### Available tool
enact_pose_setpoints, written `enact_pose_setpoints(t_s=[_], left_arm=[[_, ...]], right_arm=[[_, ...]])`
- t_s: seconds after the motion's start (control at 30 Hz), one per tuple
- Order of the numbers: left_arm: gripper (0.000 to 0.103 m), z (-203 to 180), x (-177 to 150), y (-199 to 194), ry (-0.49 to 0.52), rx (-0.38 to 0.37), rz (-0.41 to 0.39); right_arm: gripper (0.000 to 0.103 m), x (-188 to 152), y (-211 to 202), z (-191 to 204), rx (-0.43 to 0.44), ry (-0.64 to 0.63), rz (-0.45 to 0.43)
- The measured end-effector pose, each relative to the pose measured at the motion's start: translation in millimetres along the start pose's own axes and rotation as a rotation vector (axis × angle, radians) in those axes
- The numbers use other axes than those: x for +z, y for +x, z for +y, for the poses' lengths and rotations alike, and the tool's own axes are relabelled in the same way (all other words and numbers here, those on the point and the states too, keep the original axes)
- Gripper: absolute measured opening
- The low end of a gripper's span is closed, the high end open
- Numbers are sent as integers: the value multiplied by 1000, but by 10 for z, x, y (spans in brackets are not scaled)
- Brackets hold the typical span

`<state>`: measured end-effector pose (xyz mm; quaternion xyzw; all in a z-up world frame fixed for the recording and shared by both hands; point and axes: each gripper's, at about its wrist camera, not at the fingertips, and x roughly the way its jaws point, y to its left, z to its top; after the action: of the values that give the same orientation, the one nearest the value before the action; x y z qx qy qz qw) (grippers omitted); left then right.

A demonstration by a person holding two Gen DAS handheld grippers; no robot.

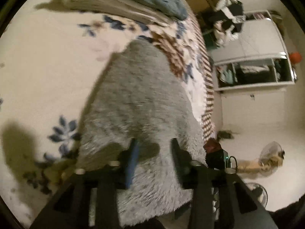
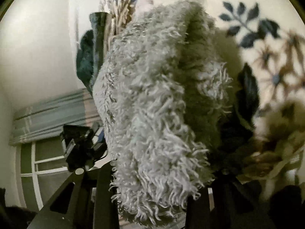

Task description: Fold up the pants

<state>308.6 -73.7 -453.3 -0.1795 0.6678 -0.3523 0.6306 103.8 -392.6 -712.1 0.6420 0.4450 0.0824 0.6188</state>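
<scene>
Fluffy grey pants (image 1: pixel 141 99) lie stretched away from me on a cream floral bedspread (image 1: pixel 38 66). Their near end is raised off the bed and casts a shadow on its left side. My left gripper (image 1: pixel 154 150) is shut on this near edge, with fleece filling the gap between its two black fingers (image 1: pixel 133 152). In the right wrist view the pants (image 2: pixel 152 105) hang bunched in a thick roll. My right gripper (image 2: pixel 152 183) is shut on that roll, and the pile hides most of its fingertips. The bedspread (image 2: pixel 266 38) lies behind on the right.
Folded blankets (image 1: pixel 114 2) are stacked at the bed's far end. The striped bed edge (image 1: pixel 208 87) drops to the floor on the right, where a white shelf unit (image 1: pixel 253 57) and a fan (image 1: pixel 272 152) stand. The right view shows a window (image 2: pixel 38 162) under blinds.
</scene>
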Motion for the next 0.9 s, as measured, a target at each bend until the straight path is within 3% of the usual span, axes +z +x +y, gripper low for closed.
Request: enact_pose_setpoints(t_s=[0.1, 0.13, 0.27, 0.4, 0.5, 0.6, 0.7, 0.77, 0.9], left_arm=[[67, -36, -22, -88, -28, -1, -35], [79, -86, -28, -95, -11, 8, -36], [90, -240, -26, 193, 88, 65, 55], [96, -98, -4, 647, 133, 121, 185], [103, 9, 76, 811, 152, 130, 216], [103, 107, 171, 835, 123, 97, 227], [103, 89, 223, 704, 111, 84, 219], [103, 20, 216, 458, 168, 121, 173], [103, 225, 265, 230, 126, 109, 121]], right_arm=[[55, 212, -66, -81, -73, 58, 32], [65, 272, -107, -97, -113, 42, 31], [95, 369, -96, -191, -63, 18, 68], [97, 341, 59, -315, -48, -7, 115], [99, 341, 208, -361, -17, -14, 152], [101, 322, 372, -336, -1, -32, 197], [101, 294, 520, -284, -17, -71, 228], [101, 303, 533, -276, -23, -76, 235], [101, 379, 428, -353, 20, -24, 231]])
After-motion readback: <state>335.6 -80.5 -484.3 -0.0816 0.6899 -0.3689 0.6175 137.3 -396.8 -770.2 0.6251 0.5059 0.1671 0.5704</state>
